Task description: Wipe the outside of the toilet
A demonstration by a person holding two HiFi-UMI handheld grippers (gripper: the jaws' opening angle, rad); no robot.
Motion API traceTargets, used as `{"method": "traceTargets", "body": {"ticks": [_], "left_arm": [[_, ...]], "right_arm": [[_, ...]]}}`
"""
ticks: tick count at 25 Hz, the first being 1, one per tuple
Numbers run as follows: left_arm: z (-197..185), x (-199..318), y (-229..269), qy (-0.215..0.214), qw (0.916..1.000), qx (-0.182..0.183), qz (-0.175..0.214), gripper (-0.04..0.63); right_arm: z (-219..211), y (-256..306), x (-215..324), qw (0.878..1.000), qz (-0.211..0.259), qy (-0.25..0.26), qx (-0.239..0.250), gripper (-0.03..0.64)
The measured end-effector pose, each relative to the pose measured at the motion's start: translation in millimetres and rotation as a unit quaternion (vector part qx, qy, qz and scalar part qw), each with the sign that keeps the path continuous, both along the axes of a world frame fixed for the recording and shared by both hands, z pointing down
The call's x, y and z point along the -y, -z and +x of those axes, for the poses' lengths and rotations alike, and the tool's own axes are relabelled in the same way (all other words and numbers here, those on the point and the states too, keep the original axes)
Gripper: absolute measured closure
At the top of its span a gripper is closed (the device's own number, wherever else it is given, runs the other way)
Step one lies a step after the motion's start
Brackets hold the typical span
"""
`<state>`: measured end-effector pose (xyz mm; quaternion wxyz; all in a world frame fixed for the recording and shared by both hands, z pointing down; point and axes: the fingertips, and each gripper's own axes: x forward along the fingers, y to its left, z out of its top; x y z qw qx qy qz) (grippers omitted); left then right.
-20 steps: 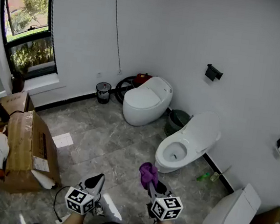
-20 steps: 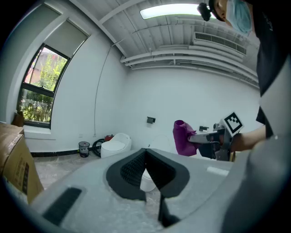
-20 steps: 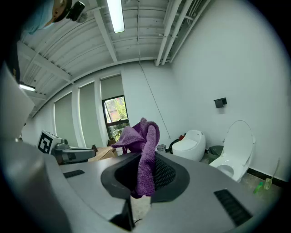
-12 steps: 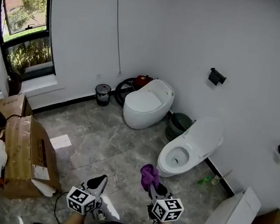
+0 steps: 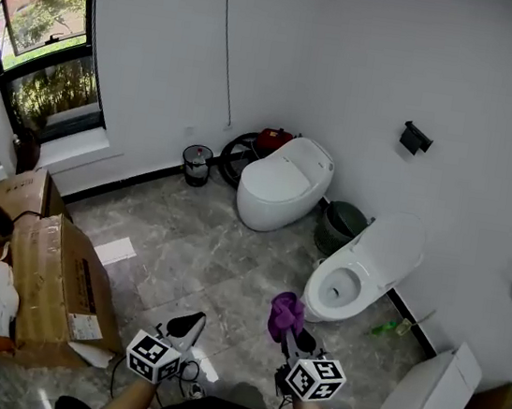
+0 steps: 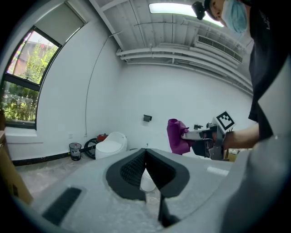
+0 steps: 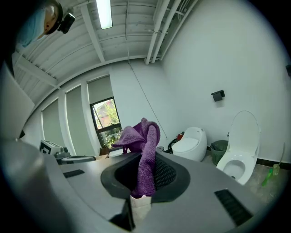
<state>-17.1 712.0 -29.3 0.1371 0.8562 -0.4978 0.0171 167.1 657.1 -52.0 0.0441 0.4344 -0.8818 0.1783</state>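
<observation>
The cloth (image 5: pixel 285 314) is plain purple. The left hand-held gripper (image 6: pixel 145 157) and the right hand-held gripper (image 7: pixel 143 182) are both light grey with black ribbed pads, and each carries a marker cube (image 5: pixel 315 377) patterned in black-and-white squares. The toilet (image 5: pixel 361 266) is white, like the wall (image 5: pixel 287 52) behind it. The floor (image 5: pixel 181 264) is grey tile with pale marbled veins. The cardboard box (image 5: pixel 48 274) is brown. The bin (image 5: pixel 340 226) is dark green, and the bottle (image 5: pixel 380 327) is brighter green.
</observation>
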Motion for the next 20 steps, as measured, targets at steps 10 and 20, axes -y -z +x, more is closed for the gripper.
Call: {"method": "traceTargets", "body": {"ticks": [10, 20], "left_arm": [[-20, 76, -14, 0.018, 0.9996, -0.005, -0.020, 0.589], [-20, 194, -1, 0.065, 0.9979, 0.003, -0.006, 0.589]], "right_arm": [[-10, -10, 87, 1.000, -0.009, -0.006, 0.004, 0.572], [-3, -18, 210, 1.000, -0.010, 0.020, 0.014, 0.572]]}}
